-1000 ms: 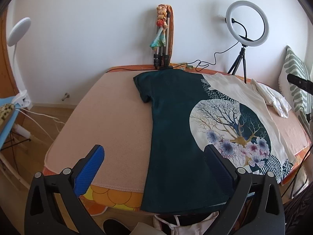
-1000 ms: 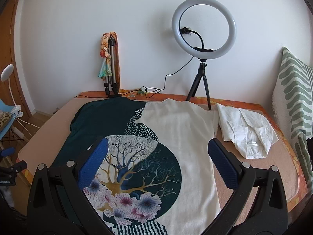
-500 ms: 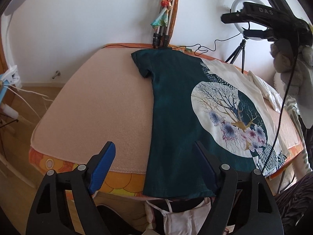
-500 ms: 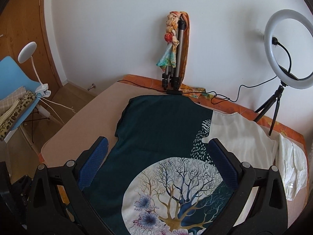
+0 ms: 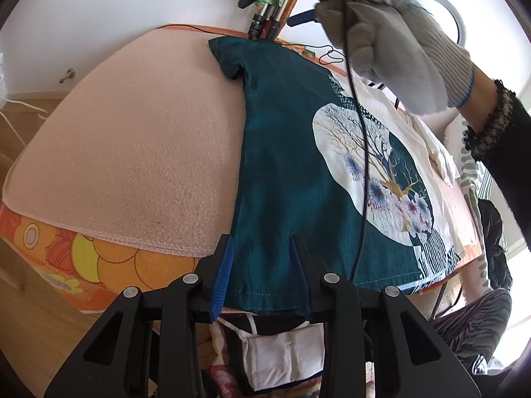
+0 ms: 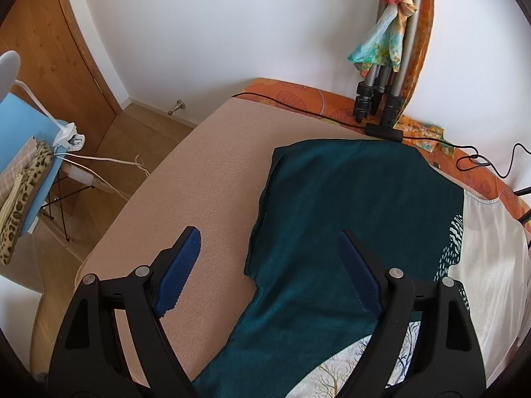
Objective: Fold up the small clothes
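A T-shirt, teal (image 5: 282, 165) on one half and cream with a tree-and-flower print on the other, lies flat on the pink mat (image 5: 132, 149). My left gripper (image 5: 260, 242) straddles the near left corner of its hem. Its jaws are closing, with the teal cloth between them and a clear gap left. My right gripper (image 6: 268, 234) hovers over the teal short sleeve (image 6: 265, 205); its jaws are wide and closing slightly, touching nothing. The left wrist view shows a gloved hand (image 5: 398, 43) carrying that gripper above the far end of the shirt, its black cable (image 5: 363, 165) hanging over the print.
A folded tripod with a scarf (image 6: 388, 66) leans on the wall behind the shirt, and a black cord (image 6: 298, 109) runs along the mat's far edge. A white garment (image 5: 438, 152) lies past the cream half. A blue chair (image 6: 20, 152) stands on the floor at left.
My left gripper sank to the hem corner and its jaws narrowed a lot. My right gripper swept left from the cream half to the teal sleeve. The gloved hand came into the left view.
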Action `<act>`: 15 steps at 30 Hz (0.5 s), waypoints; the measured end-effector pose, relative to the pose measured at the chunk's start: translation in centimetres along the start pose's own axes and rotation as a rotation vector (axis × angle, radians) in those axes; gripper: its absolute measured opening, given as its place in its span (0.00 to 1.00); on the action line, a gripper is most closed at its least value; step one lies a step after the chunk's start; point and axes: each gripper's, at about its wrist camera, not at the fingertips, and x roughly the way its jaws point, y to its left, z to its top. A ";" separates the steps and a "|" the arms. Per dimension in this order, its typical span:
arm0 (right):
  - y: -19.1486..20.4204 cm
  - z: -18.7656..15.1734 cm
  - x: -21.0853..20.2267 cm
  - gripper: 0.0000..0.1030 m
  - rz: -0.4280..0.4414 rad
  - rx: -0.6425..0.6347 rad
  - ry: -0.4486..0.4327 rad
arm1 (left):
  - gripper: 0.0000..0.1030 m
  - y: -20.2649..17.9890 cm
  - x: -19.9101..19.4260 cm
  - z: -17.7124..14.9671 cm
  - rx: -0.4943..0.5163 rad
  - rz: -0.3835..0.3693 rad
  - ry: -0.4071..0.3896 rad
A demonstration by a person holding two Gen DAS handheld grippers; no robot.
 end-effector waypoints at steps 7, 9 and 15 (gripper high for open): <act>0.5 1.6 6.9 0.80 -0.043 0.016 0.082 | 0.30 0.4 0.7 -0.3 0.008 -0.007 0.022; 0.7 1.8 8.3 0.77 -0.046 0.013 0.100 | 0.30 0.4 1.0 -0.4 0.011 -0.006 0.030; 1.4 2.2 11.2 0.74 -0.087 -0.005 0.127 | 0.29 0.5 1.3 -0.5 0.021 -0.001 0.038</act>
